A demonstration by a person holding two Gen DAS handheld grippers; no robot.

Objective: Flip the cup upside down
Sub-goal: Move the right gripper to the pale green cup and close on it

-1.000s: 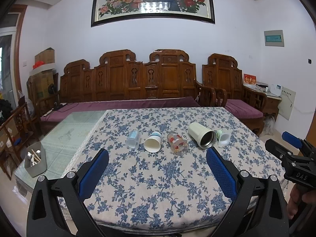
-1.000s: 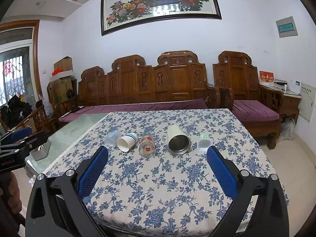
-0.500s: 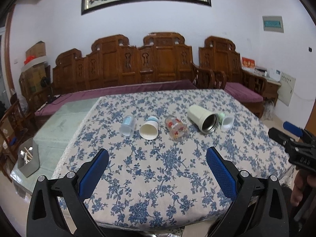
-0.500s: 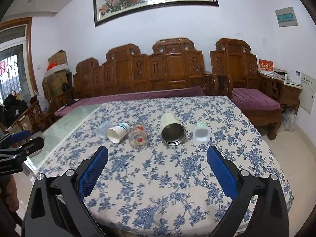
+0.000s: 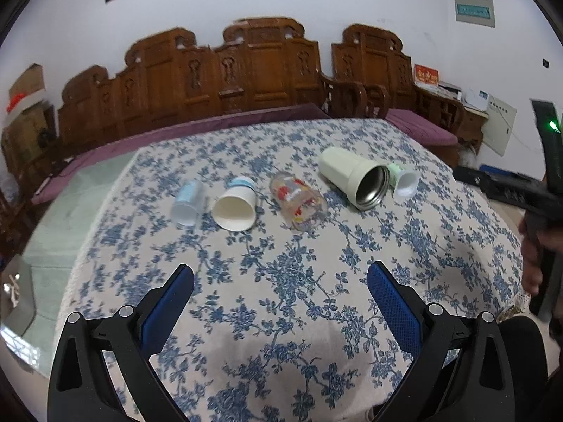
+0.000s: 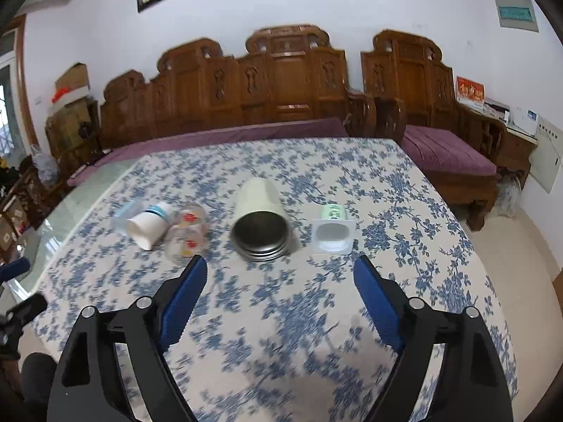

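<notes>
Left wrist view: my left gripper (image 5: 280, 277) is hovering spread wide and empty over the floral tablecloth (image 5: 281, 299), facing five cups lying on their sides in a row: clear plastic cup (image 5: 188, 203), white paper cup (image 5: 236, 204), printed glass (image 5: 298, 201), cream steel-lined tumbler (image 5: 355, 177), small green-and-white cup (image 5: 404, 183). Right wrist view: my right gripper (image 6: 280, 269) is likewise hanging released and empty, the tumbler (image 6: 261, 218) lying just ahead with its dark metal mouth facing me, the small cup (image 6: 332, 232) beside it.

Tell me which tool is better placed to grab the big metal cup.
Right. The right tool is open with the metal cup centred just ahead; from the left tool it lies far off to the right.
</notes>
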